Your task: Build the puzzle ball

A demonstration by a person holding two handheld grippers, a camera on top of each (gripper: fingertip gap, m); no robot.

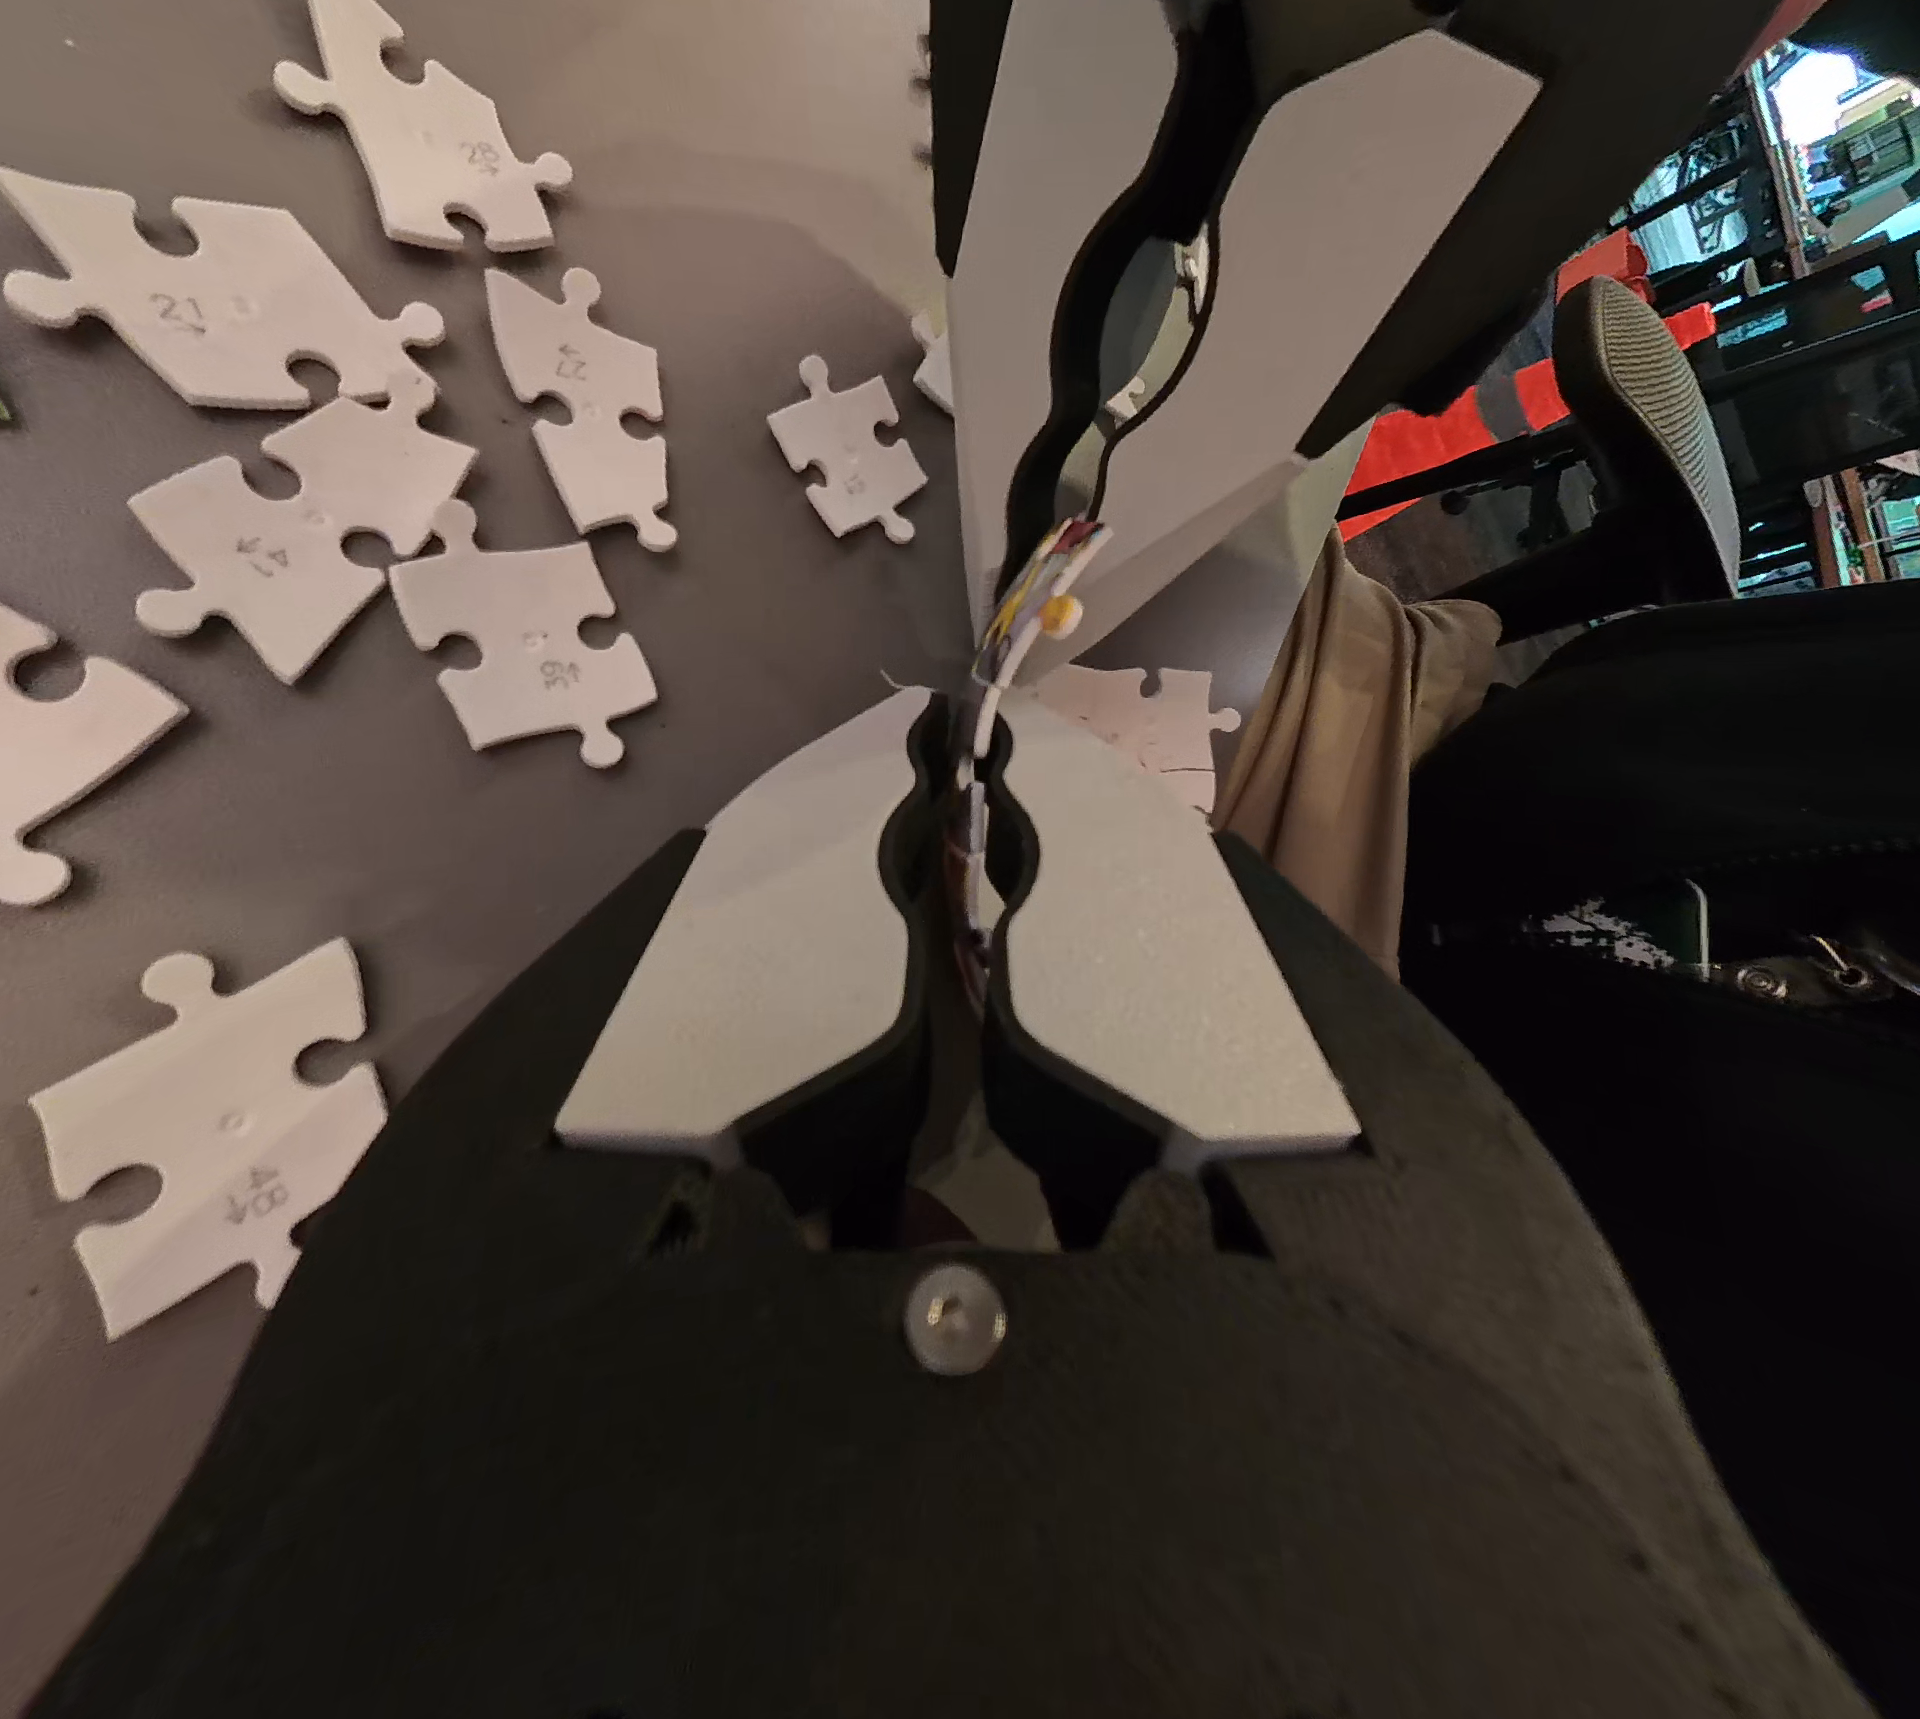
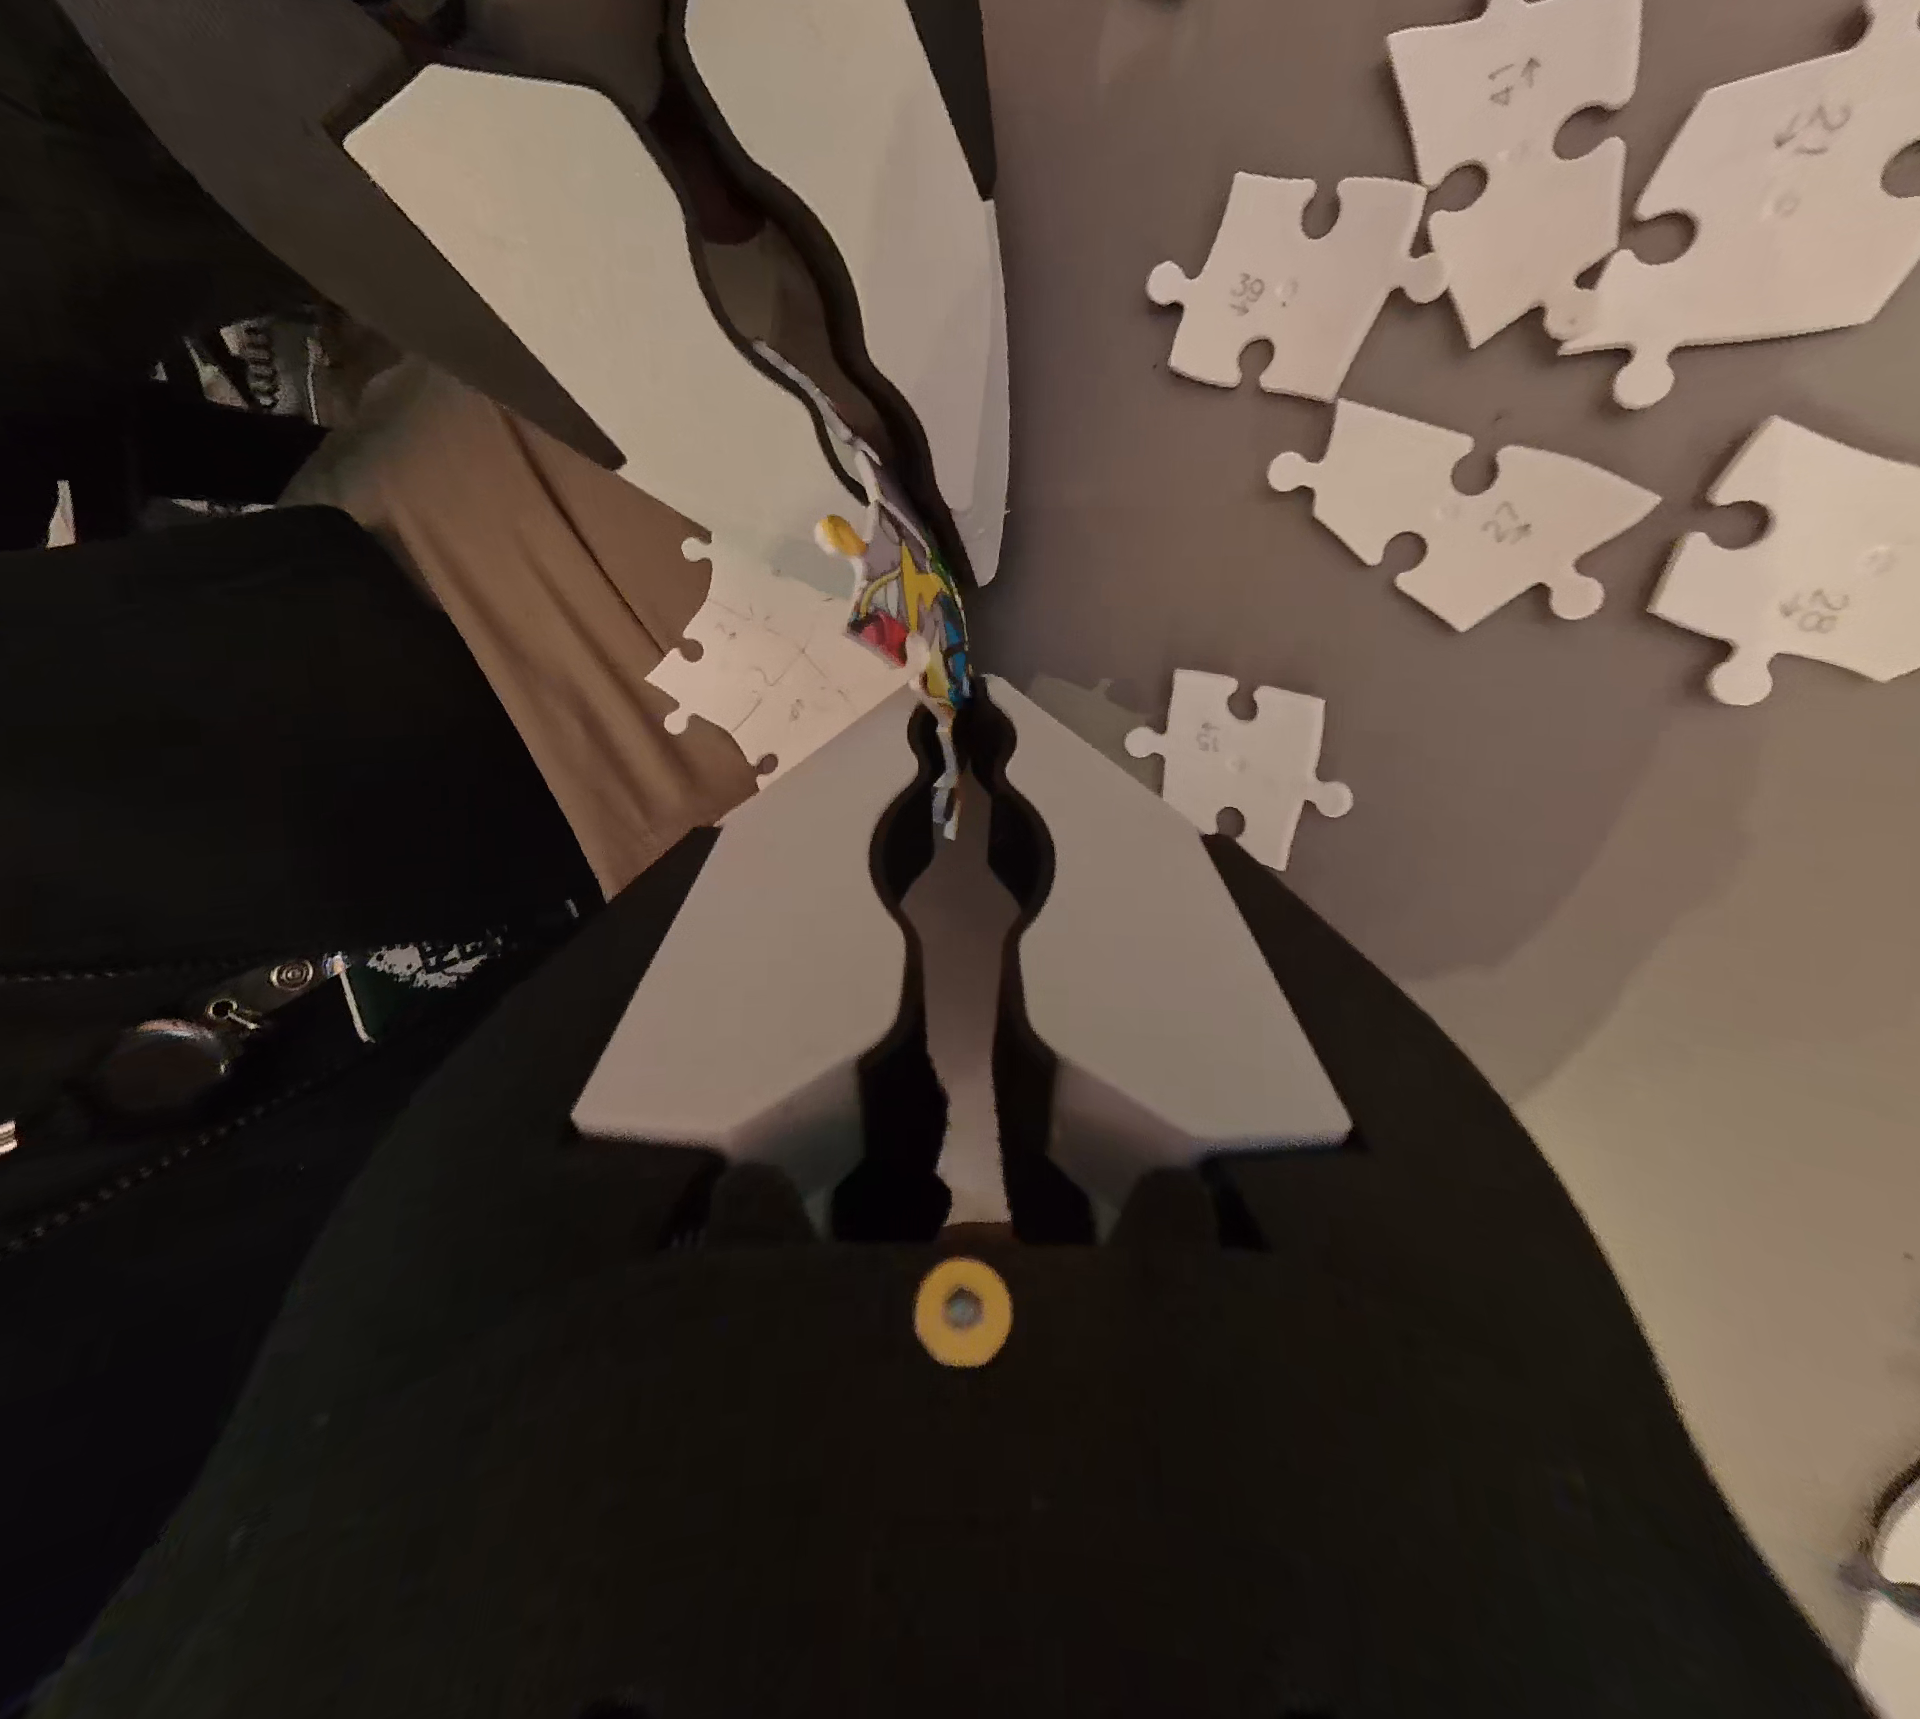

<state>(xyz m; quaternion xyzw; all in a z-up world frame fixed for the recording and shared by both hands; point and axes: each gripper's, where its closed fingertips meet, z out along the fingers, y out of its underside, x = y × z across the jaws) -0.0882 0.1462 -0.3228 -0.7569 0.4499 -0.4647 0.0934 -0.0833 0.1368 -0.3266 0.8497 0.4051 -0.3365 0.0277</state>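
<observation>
Puzzle pieces [image 1: 1023, 620] with printed faces meet edge-on between our 2 grippers, left gripper [image 1: 961, 724] and right gripper [image 2: 961, 713], jaws nearly closed on them above the grey surface [image 1: 727, 235] strewn with loose white pieces [image 1: 520, 630].

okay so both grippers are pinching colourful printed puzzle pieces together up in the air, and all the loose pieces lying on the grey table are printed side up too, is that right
Not quite. The loose pieces on the grey table lie blank white side up, not printed side up; the left wrist view shows it. The rest holds: the left gripper and right gripper are both pinching colourful printed pieces together above the table.
</observation>
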